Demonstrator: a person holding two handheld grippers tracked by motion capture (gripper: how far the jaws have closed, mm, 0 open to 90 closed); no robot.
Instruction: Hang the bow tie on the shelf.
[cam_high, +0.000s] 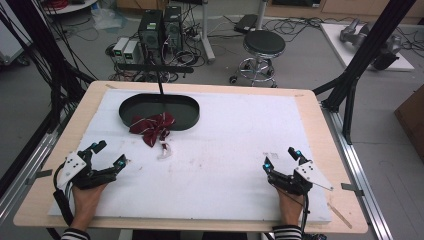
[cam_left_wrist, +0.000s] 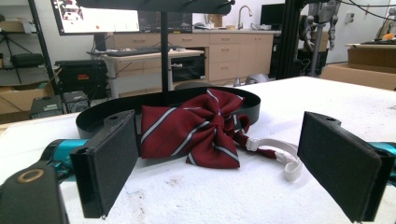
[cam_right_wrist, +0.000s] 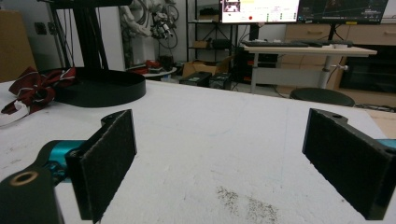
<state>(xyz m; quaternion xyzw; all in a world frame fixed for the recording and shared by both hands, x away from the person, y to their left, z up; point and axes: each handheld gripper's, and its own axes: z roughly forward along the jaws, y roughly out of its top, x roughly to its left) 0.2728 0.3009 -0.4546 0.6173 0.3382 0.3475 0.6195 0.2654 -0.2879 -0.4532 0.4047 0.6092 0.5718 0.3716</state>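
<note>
The left tool rests near the front left corner of the counter, its jaws spread wide with nothing between them. In the left gripper view the two black pads frame the dark red striped bow tie almost squarely, so the tie lies straight ahead of this tool, toward the far edge of the counter.

The right tool sits near the front right corner, its jaws also well apart and empty. From its own view the bow tie is far off to one side, across a broad stretch of bare white surface.

The bow tie lies left of the counter's middle, draped over the near rim of the black oval tray, partly inside it and partly on the counter. Its white strap trails out toward the front edge, so the whole piece runs roughly from the far edge to the near one.

The left tool is plainly the nearer one; a reach forward and slightly toward the middle would likely bring it to the tie or its strap.
</note>
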